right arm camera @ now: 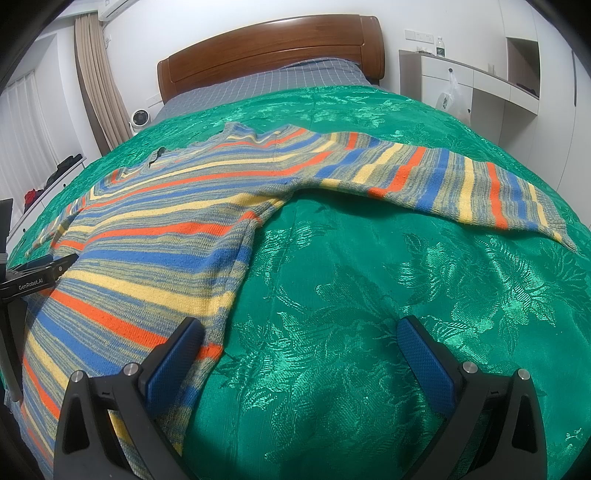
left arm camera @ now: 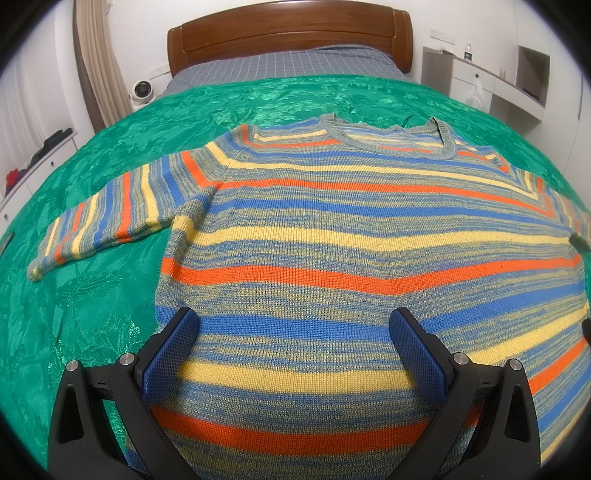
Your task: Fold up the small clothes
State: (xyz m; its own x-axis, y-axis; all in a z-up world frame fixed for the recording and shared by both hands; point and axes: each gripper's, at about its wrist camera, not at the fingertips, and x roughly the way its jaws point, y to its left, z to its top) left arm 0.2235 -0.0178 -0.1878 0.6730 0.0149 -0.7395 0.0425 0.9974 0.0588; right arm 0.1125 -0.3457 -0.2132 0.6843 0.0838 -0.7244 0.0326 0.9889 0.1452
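Striped knit sweater (left arm camera: 332, 236), spread flat, sleeves out

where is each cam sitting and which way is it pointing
Left wrist: on the left gripper, low over the striped sweater, facing the wooden headboard; its own open blue fingers show.
Right wrist: on the right gripper, over the sweater's side edge and green bedspread, facing the headboard; its open fingers show, the left gripper at the left edge.
Shared: sweater, bedspread, headboard, small white fan.
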